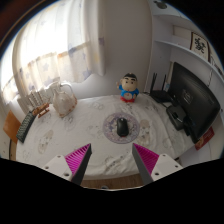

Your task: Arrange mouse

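Note:
A dark mouse (122, 126) lies on a round grey patterned mouse mat (121, 127) in the middle of a table with a white patterned cloth (80, 135). My gripper (112, 162) is open and empty, its pink pads (78, 157) spread wide. It hovers near the table's front edge. The mouse is well beyond the fingertips, roughly in line with the gap between them.
A cartoon figurine (129, 88) stands at the back of the table. A black monitor (192, 103) and dark gear stand at the right. A light jug-like object (65, 99) and small items sit at the left. Curtained windows rise behind.

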`<control>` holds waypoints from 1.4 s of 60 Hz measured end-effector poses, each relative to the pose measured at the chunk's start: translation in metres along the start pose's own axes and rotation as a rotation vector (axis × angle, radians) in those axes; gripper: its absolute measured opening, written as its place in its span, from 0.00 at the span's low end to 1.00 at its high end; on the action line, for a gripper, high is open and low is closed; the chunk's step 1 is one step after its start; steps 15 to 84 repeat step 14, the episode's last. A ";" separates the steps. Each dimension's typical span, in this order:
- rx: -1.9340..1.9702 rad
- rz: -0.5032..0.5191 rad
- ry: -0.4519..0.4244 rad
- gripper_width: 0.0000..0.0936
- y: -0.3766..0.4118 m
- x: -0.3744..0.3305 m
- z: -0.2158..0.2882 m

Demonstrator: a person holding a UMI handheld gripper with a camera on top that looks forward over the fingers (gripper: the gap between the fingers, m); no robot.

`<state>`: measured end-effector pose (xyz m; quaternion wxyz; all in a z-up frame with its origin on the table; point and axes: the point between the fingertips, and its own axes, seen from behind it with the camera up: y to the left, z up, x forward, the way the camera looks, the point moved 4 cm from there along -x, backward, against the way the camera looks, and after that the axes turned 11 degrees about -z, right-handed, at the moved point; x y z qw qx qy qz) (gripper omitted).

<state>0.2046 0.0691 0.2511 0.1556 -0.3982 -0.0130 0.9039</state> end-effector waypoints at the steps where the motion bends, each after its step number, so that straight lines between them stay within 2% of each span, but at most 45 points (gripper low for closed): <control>1: -0.003 0.002 -0.002 0.90 0.002 0.000 0.000; 14: -0.018 0.001 -0.040 0.91 0.016 -0.005 0.006; 84: -0.018 0.001 -0.040 0.91 0.016 -0.005 0.006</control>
